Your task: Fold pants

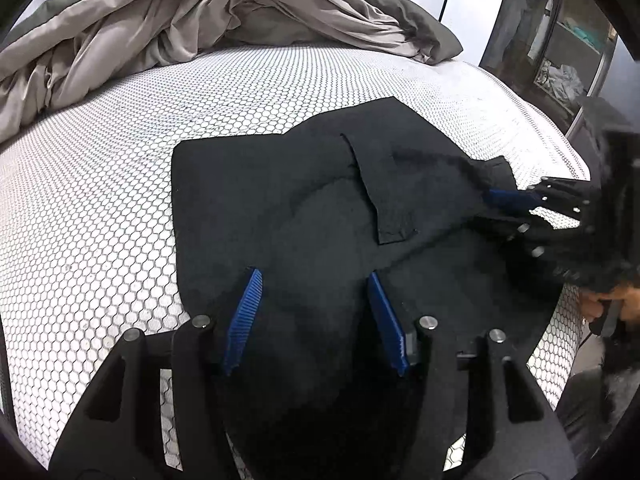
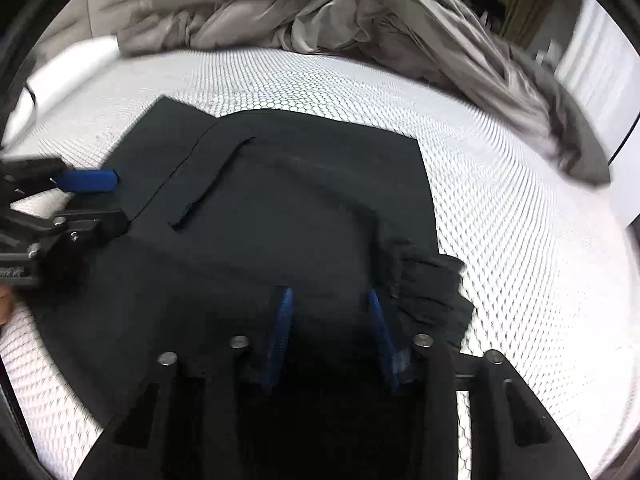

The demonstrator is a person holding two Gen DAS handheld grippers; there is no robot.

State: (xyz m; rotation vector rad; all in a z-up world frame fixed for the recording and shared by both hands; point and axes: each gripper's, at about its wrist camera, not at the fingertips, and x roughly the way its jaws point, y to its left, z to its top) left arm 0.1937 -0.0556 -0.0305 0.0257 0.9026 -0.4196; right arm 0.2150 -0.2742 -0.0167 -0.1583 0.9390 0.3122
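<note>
**Ana:** Two grippers, one pair of black pants (image 1: pixel 304 200). Where do the pants lie?

**Ben:** On the white mattress (image 1: pixel 100 208) with the honeycomb print, folded into a dark block. From the left wrist camera they fill the centre and run down to 6 o'clock, under that gripper's own fingers. A pocket flap (image 1: pixel 380 196) shows on top, just past centre toward 1 o'clock.

**Ana:** And the left gripper (image 1: pixel 314 280)?

**Ben:** Its blue-padded fingers (image 1: pixel 244 320) stand apart over the cloth, black fabric showing in the gap between them. I cannot tell whether the tips press on the pants or float just above.

**Ana:** The right gripper (image 2: pixel 330 300)?

**Ben:** Fingers apart as well in its own camera, with the pants beneath. A bunched, wrinkled end of the cloth (image 2: pixel 432 292) sits just beside its right finger, toward 4 o'clock. In the left camera the same gripper comes in from 3 o'clock, one blue pad at the edge of the pants; the cloth there is ruffled, and I cannot tell from that view if anything is pinched.

**Ana:** Anything else on the bed?

**Ben:** One rumpled grey duvet (image 2: pixel 360 16), heaped along the far side from 10 to 2 o'clock, well apart from the pants.
</note>
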